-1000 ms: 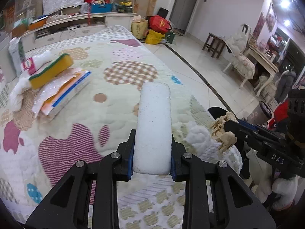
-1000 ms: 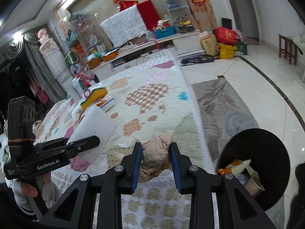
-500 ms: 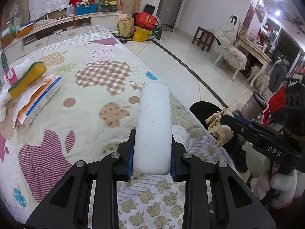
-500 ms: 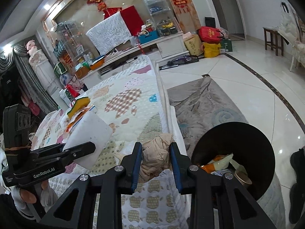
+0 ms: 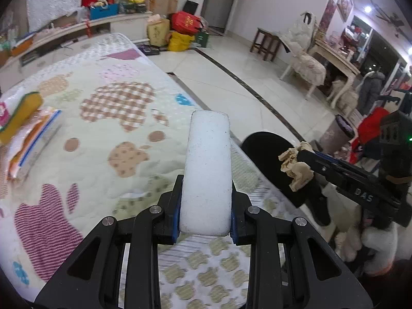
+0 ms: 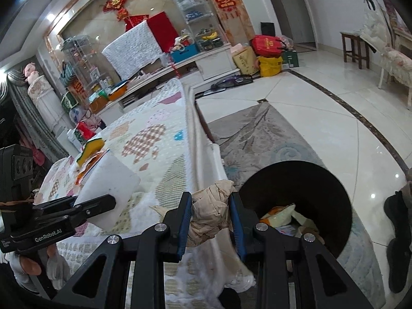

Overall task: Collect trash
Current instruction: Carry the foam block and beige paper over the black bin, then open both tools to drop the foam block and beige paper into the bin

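My left claw [image 5: 206, 207] pinches a white foam block [image 5: 207, 170] over the quilt [image 5: 103, 139]; my right claw [image 6: 210, 219] clamps crumpled tan paper [image 6: 209, 217] at the quilt's edge, just beside the black bin [image 6: 332, 180] holding wrappers

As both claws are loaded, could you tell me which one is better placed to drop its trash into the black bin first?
Probably the right claw: its crumpled paper sits beside the black bin. The left claw, holding the white foam block, is over the quilt.
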Demonstrator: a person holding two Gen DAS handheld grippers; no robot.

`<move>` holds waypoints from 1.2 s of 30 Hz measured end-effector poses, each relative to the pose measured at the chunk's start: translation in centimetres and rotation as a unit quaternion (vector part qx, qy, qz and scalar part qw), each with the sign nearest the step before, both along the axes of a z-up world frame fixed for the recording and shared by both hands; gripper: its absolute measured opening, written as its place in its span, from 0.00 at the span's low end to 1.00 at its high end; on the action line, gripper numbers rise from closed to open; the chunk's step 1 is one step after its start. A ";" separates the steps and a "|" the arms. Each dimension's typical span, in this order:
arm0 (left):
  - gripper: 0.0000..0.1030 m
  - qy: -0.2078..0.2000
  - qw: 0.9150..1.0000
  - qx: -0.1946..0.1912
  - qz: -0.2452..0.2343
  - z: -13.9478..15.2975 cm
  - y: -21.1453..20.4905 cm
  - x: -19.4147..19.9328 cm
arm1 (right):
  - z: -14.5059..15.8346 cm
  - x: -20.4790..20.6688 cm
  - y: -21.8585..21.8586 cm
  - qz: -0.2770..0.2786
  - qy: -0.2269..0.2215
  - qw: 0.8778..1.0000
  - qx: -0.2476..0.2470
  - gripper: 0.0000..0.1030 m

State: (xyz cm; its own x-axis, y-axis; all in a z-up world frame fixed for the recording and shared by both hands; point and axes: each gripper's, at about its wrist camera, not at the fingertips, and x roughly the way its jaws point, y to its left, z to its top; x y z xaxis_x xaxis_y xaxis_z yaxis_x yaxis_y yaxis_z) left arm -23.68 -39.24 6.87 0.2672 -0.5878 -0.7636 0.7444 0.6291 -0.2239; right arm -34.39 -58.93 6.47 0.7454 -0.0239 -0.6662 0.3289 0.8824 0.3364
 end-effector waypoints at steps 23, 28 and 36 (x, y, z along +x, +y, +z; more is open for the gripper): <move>0.25 0.007 0.998 0.000 -0.067 -0.9 -8.5 -1.9 | -2.9 -3.8 -6.1 -0.071 0.034 0.997 0.027 0.28; 0.25 0.035 0.996 -0.020 -0.083 -1.2 -10.3 -2.0 | -2.9 -3.5 -6.5 -0.082 0.047 0.996 -0.004 0.28; 0.57 0.088 0.992 -0.026 -0.091 -2.9 -11.8 -1.3 | -3.7 -3.8 -7.7 -0.115 0.070 0.991 -0.011 0.58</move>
State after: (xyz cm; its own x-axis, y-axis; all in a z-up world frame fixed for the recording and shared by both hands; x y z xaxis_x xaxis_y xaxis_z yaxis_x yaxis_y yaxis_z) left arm -24.95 -51.04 3.99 0.0191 -0.6540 -0.7562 0.7907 0.4728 -0.3890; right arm -38.16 -66.67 2.72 0.6191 -0.1981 -0.7599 0.5646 0.7848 0.2555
